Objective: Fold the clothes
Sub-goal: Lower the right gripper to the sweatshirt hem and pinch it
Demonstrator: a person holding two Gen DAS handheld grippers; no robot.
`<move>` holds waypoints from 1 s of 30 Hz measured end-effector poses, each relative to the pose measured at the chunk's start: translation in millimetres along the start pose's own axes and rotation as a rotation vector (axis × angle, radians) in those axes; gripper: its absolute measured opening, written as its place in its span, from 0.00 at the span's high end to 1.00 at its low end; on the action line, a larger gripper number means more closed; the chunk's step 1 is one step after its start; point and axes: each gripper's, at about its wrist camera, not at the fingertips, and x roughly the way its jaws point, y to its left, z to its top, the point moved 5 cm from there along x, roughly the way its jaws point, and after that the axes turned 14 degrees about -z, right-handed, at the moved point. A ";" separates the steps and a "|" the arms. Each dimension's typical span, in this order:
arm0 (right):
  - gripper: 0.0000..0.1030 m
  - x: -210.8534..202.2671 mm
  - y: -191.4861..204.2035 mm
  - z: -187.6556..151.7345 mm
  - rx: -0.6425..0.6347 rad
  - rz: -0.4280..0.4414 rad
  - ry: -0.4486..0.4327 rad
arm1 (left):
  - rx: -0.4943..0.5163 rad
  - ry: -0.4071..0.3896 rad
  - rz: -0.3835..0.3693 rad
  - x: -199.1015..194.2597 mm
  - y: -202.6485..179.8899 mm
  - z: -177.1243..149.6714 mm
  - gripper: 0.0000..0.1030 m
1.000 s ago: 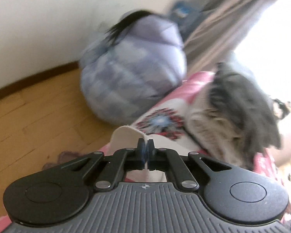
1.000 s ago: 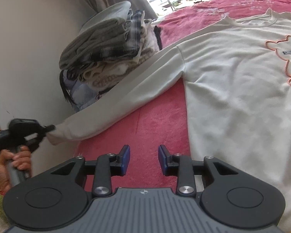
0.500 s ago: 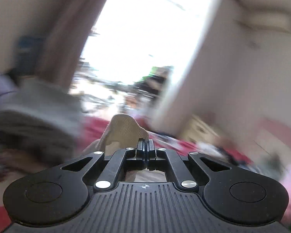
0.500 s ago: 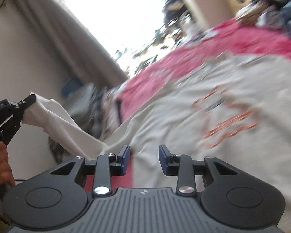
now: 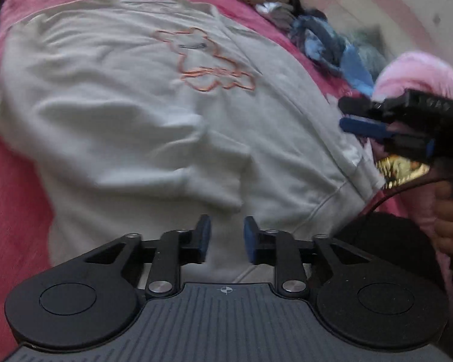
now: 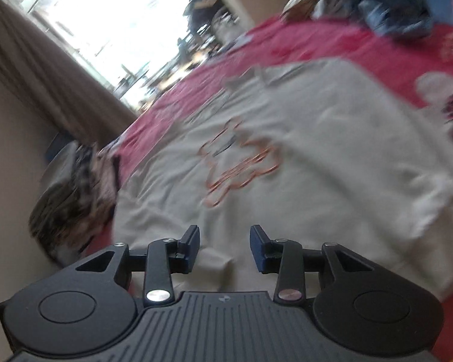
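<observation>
We see a big white sweatshirt lying flat on a bed with a red cover. The sweatshirt fills most of the bed, and the red shows along the bed's edges around it. On its front is a bear shape drawn in orange lines. The cloth has soft bumps and wrinkles in it. Our left tool hangs over the bottom part of the sweatshirt. Its jaws are opening, and nothing is between them. We only see the white cloth under the gap. Our right tool also hangs over the sweatshirt, near its bottom edge. Its jaws are opening too, and nothing is caught in them. In the left view, the right tool pokes in from the right side, over the side edge of the sweatshirt, and its two fingers are apart. A hand grips it from below, and a dark red wire runs down from it. At one side edge of the bed sits a stack of folded clothes, grey and checked. At the far corner is a messy heap of blue clothes. A pink fluffy thing lies at the right edge. Behind the bed is a bright window with a brown curtain. The pictures are a bit blurry.
</observation>
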 end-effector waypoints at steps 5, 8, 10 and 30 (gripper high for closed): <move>0.56 44.6 32.1 1.8 -0.098 0.065 0.117 | -0.032 -0.001 0.030 -11.8 11.1 -5.9 0.68; 0.56 76.1 40.4 -0.5 -0.180 0.011 0.170 | -0.119 -0.027 -0.009 -2.3 20.0 -1.7 0.64; 0.55 89.9 40.7 -3.6 -0.222 -0.014 0.203 | -0.176 -0.042 -0.040 3.7 25.1 1.4 0.63; 0.93 114.4 70.0 -33.1 -0.672 -0.067 0.255 | -0.417 -0.176 -0.062 21.0 54.2 13.3 0.74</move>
